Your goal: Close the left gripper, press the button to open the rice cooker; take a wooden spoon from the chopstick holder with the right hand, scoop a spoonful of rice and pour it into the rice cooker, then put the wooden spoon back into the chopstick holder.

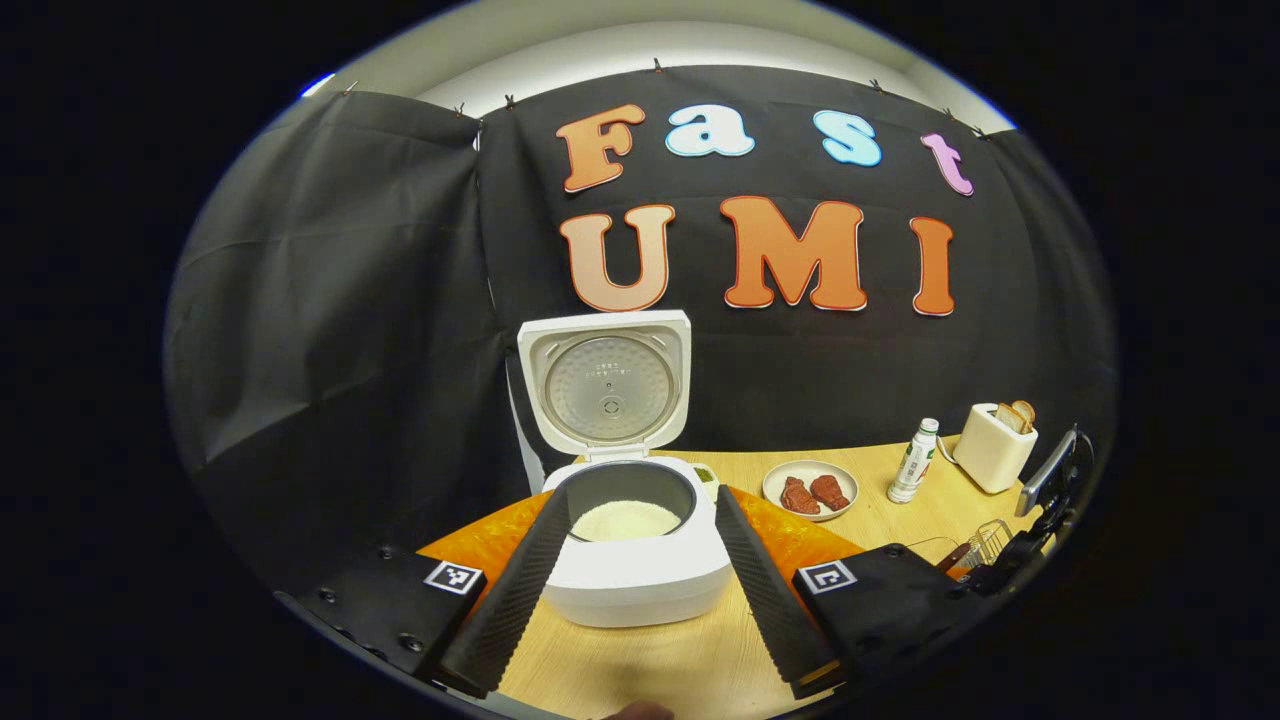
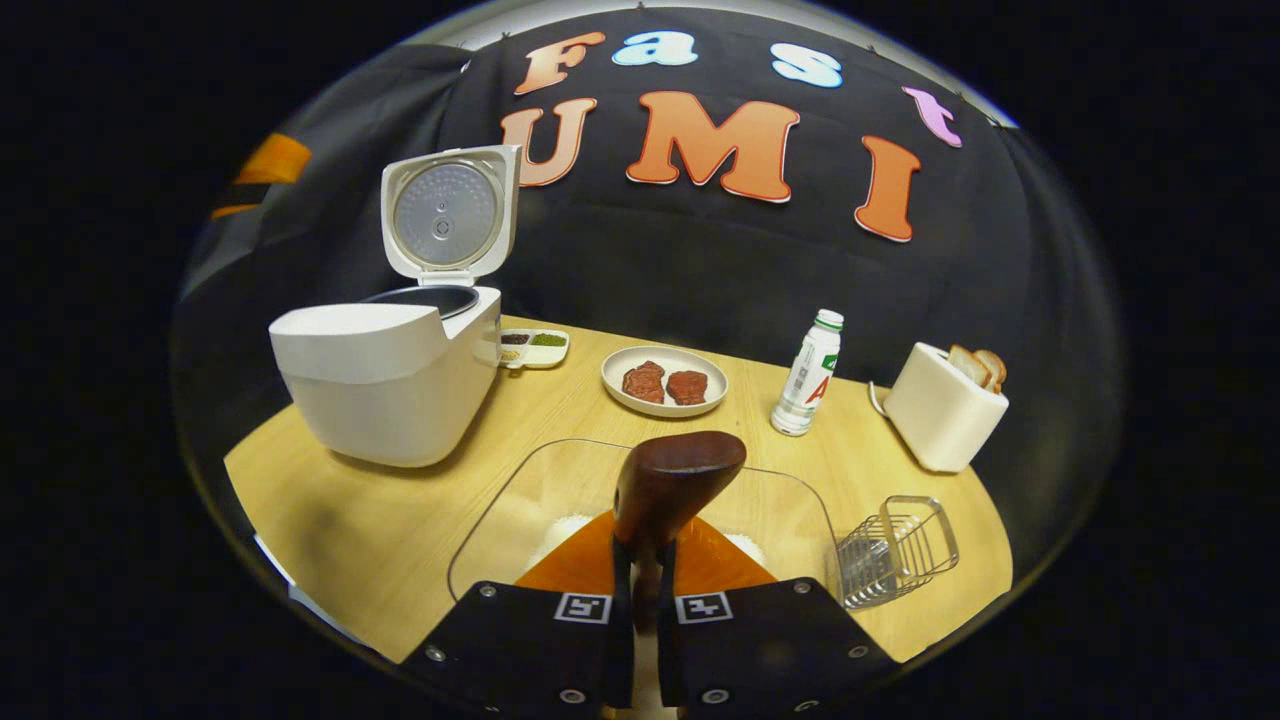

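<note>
Two grippers were in play. Left gripper [image 1: 632,530] hung in front of the rice cooker [image 1: 640,560] with its jaws wide apart, framing the body; the lid [image 1: 606,385] stood upright, so the button press looked done. Rice lay in the inner pot [image 1: 628,520]. Right gripper [image 2: 640,575] had its jaws together, clamped on the wooden spoon [image 2: 672,480], bowl end up and forward, held over a clear rice container [image 2: 560,490] at the table's near edge, probably mid-scoop or just loaded; the bowl's contents were not visible. Wire chopstick holder [image 2: 897,548] sat near the right edge, empty for the spoon's return. Cooker stood toward the table's [image 2: 400,520] left edge, open to receive the pour.
</note>
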Demonstrator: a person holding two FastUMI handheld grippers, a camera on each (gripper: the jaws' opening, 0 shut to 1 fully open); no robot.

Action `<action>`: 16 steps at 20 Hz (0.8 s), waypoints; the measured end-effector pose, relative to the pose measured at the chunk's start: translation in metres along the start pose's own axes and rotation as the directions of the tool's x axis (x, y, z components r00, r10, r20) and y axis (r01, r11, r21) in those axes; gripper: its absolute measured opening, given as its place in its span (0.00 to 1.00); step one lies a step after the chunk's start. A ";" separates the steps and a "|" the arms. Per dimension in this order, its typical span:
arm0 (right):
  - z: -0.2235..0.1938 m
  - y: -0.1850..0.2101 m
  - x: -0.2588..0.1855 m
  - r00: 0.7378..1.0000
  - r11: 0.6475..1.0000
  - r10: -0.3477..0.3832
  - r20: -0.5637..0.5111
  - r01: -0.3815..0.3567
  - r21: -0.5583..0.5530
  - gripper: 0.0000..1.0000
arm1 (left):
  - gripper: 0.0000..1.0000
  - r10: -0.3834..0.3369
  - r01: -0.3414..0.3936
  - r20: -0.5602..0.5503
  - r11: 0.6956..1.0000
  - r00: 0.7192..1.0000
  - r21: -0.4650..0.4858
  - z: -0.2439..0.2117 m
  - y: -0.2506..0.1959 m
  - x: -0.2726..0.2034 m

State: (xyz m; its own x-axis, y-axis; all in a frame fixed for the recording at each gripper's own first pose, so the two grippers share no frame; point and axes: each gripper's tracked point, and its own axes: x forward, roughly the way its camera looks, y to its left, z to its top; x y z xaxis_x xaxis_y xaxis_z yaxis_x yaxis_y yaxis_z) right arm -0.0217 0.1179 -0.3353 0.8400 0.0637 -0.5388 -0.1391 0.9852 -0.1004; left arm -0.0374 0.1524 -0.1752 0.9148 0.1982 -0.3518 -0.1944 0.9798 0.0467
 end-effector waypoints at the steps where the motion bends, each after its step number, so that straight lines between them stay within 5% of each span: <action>1: -0.001 0.006 -0.002 1.000 0.999 0.020 -0.015 -0.019 0.038 0.09 | 0.99 0.001 -0.001 -0.002 1.000 1.000 -0.004 -0.001 0.002 -0.001; 7: -0.003 0.020 0.000 0.992 0.971 0.082 -0.100 -0.057 0.231 0.09 | 0.99 0.019 -0.019 -0.014 1.000 1.000 -0.013 -0.005 0.018 -0.001; 16: -0.011 0.006 0.005 0.972 0.853 0.116 -0.203 0.008 0.522 0.10 | 0.99 0.027 -0.029 -0.035 0.998 0.999 -0.051 -0.013 0.034 0.002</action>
State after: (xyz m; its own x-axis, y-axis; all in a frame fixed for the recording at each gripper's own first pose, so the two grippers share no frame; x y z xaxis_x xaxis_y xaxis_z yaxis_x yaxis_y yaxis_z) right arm -0.0244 0.1222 -0.3474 0.6941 0.1436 -0.7054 0.1615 0.9239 0.3470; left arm -0.0466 0.1853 -0.1862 0.8964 0.2237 -0.3828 -0.2386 0.9711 0.0087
